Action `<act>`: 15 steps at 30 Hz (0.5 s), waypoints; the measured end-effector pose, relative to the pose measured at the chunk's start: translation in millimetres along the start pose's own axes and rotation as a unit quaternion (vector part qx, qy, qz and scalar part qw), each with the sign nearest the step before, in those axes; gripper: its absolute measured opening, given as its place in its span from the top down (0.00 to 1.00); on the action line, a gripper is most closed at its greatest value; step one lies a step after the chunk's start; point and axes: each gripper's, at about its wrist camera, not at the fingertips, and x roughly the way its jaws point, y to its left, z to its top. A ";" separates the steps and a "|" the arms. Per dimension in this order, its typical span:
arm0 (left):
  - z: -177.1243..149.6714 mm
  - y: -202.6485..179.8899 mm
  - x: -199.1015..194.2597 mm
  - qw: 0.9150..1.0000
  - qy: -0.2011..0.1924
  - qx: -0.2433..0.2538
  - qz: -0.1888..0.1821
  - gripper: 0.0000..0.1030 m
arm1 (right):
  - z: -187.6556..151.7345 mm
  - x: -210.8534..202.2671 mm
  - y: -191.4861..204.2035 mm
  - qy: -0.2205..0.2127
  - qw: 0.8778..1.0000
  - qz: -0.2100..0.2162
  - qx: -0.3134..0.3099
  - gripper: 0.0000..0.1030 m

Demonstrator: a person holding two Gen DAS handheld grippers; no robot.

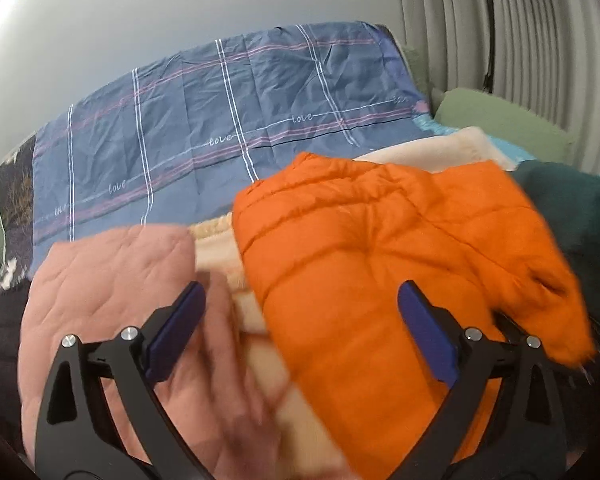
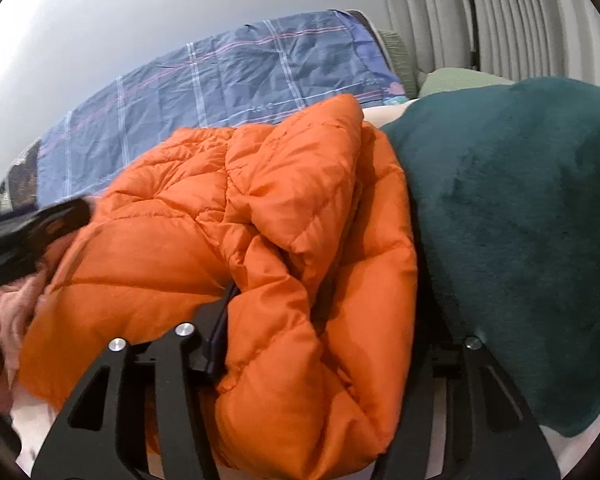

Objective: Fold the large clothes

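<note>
Below, the left gripper (image 1: 300,336) stands spread wide, its blue pads (image 1: 428,336) clear of the cloth, over the orange puffer jacket (image 1: 364,248) and a pink quilted garment (image 1: 112,280). Folds of the jacket bulge between the right gripper's (image 2: 324,344) half-parted jaws; whether they pinch it I cannot tell. A dark green fleece (image 2: 512,232) crowds its right side. Beyond lies open blue plaid bedsheet (image 1: 220,120), bounded by a plain wall (image 1: 140,8) and pleated curtains (image 1: 520,40).

Left tool (image 1: 300,334) wide open, orange puffer jacket (image 1: 380,248), pink quilted garment (image 1: 108,280)
</note>
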 end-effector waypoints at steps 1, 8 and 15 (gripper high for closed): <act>-8.1 6.6 -14.3 1.000 0.001 -0.006 -0.009 0.05 | 5.2 -2.0 -3.3 0.018 1.000 0.020 0.010 0.46; -52.8 29.3 -66.7 1.000 0.005 -0.005 -0.022 0.04 | -2.5 -96.1 -26.2 0.040 0.992 0.093 0.073 0.29; -85.3 13.3 -126.3 0.996 -0.009 -0.021 -0.081 0.04 | -42.2 -224.4 -23.5 -0.015 0.997 0.068 0.024 0.29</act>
